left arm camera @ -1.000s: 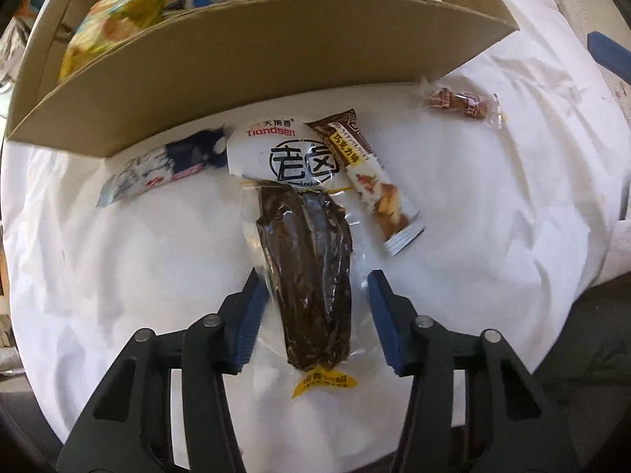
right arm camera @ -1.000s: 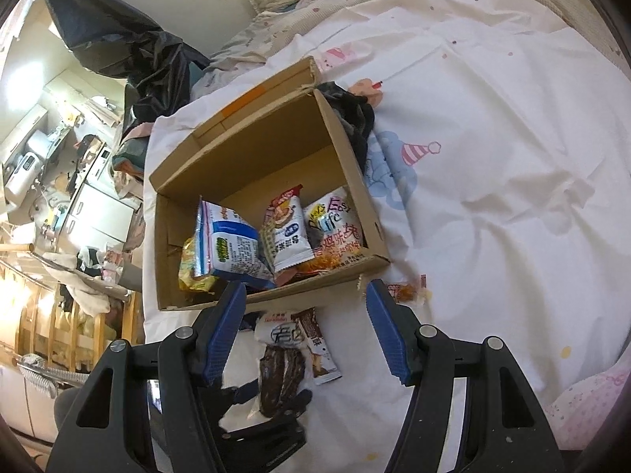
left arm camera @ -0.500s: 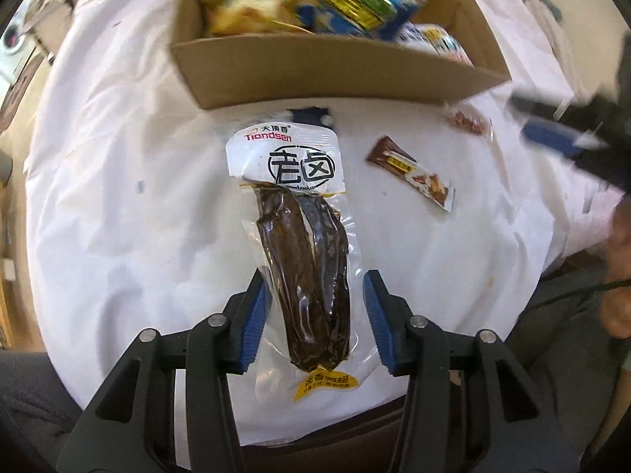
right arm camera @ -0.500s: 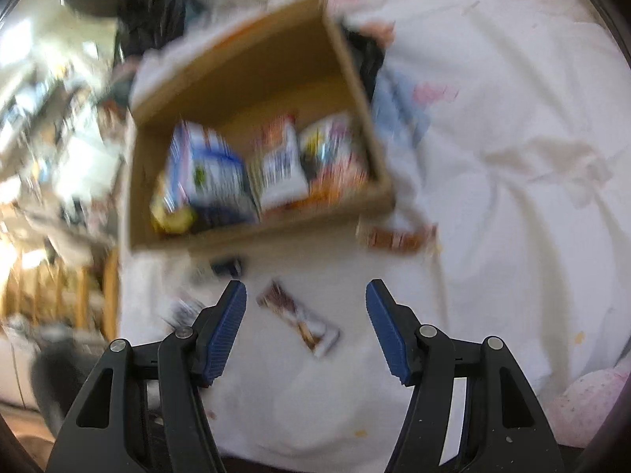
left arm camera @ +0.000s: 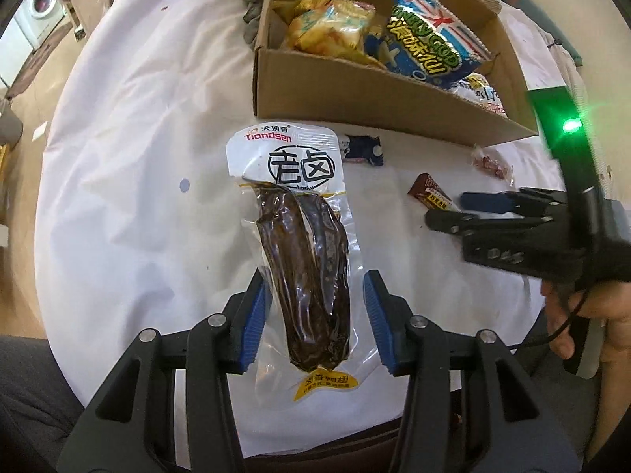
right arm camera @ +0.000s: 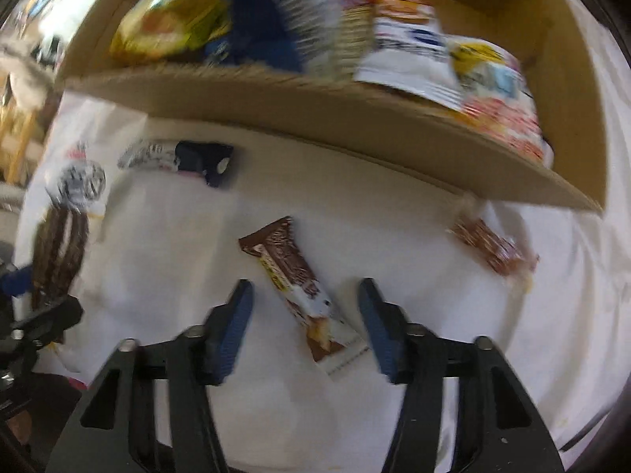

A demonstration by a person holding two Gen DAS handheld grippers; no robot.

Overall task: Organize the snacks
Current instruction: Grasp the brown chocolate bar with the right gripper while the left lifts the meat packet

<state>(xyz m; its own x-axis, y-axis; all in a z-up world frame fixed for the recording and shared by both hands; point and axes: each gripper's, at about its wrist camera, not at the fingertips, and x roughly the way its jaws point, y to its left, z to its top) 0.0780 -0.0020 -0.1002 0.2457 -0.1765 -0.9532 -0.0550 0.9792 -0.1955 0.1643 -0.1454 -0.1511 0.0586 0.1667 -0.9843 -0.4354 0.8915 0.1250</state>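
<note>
My left gripper (left arm camera: 315, 315) holds a clear vacuum pack of dark braised meat (left arm camera: 303, 260) between its blue pads, lifted above the white sheet. A cardboard box (left arm camera: 355, 94) with several snack bags stands beyond it. My right gripper (right arm camera: 305, 323) is open, low over the sheet, with a brown chocolate bar (right arm camera: 295, 280) lying between its fingers. The right gripper also shows in the left wrist view (left arm camera: 485, 205), next to the bar (left arm camera: 430, 193). A small red wrapped candy (right arm camera: 489, 248) and a blue-white packet (right arm camera: 185, 157) lie in front of the box (right arm camera: 315, 118).
The white sheet (left arm camera: 138, 157) covers a bed with its edge close to me. A washing machine (left arm camera: 39, 19) stands on the floor far left. A grey cloth (left arm camera: 252, 12) lies by the box's left corner.
My left gripper has risen with the meat pack, away from the box. My right gripper has dropped down to the chocolate bar, which now lies between its open fingers.
</note>
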